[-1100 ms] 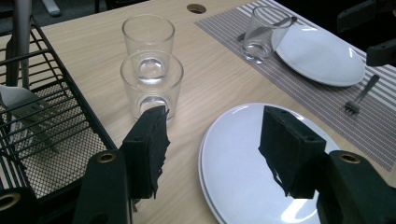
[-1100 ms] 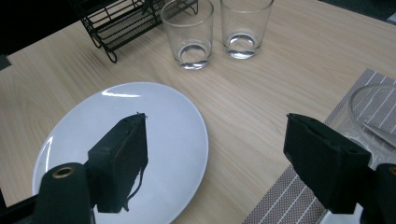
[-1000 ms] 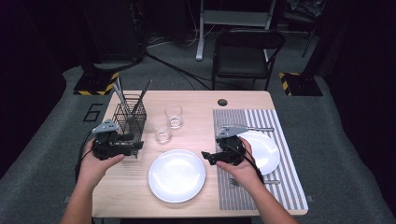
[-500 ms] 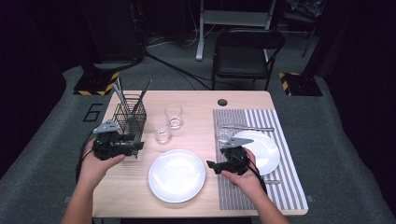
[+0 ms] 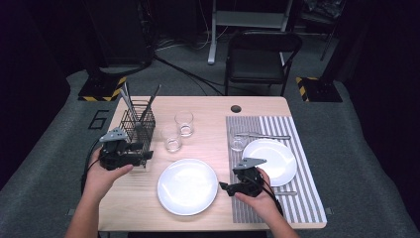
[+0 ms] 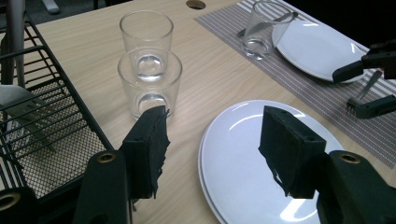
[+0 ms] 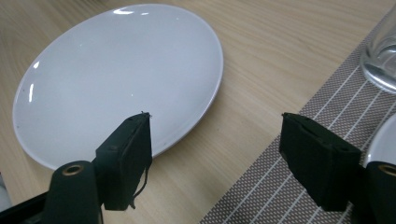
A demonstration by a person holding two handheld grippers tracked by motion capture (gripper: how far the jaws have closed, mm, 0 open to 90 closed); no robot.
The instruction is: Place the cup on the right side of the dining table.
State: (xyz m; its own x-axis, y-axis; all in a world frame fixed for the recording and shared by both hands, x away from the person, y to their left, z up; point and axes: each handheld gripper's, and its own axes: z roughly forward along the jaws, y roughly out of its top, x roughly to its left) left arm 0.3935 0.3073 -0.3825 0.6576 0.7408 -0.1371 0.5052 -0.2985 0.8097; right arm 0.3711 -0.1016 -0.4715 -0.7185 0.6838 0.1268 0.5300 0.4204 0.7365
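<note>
Right gripper (image 5: pixel 224 187) wide open, empty, aimed at the plate (image 5: pixel 187 186) on bare wood beside the mat (image 5: pixel 307 198). Could skid away if nudged. Left gripper (image 5: pixel 147 156) open too, by the rack (image 5: pixel 137 126).

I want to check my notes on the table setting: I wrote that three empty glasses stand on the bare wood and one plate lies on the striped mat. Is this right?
Not quite. Only two glasses stand on the bare wood; the third glass stands on the striped mat, beside the plate there. The high view shows this. The rest is right.
</note>
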